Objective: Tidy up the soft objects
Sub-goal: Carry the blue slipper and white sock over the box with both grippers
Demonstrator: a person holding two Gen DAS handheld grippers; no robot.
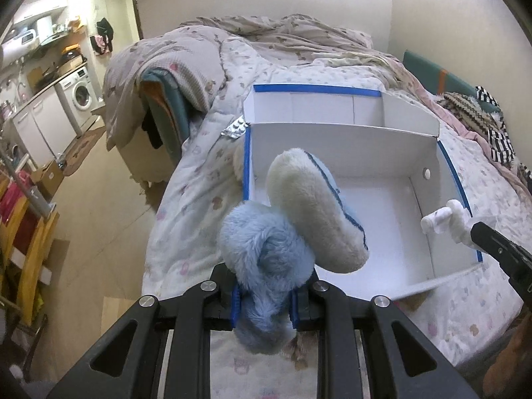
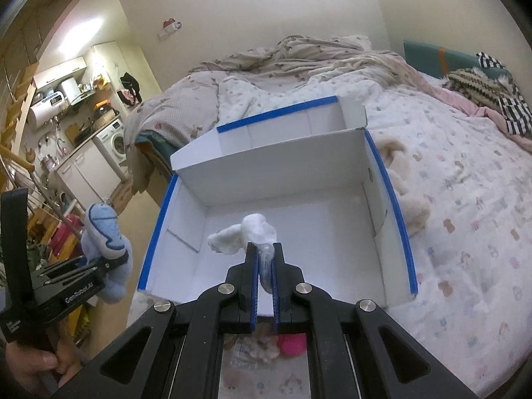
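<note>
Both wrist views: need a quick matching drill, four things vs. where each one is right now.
Things:
1. blue fluffy slipper
2. white sock
3. cream plush toy
4. striped garment

Places:
A. on the bed against the outside of the white box's blue-taped side wall
B. clamped in the left gripper, above the box's edge
C. at the far side of the bed, by the teal headboard
D. pinched between the right gripper's fingers, above the box's empty front compartment

Pairs: 1-B, 2-D, 3-A, 4-C
</note>
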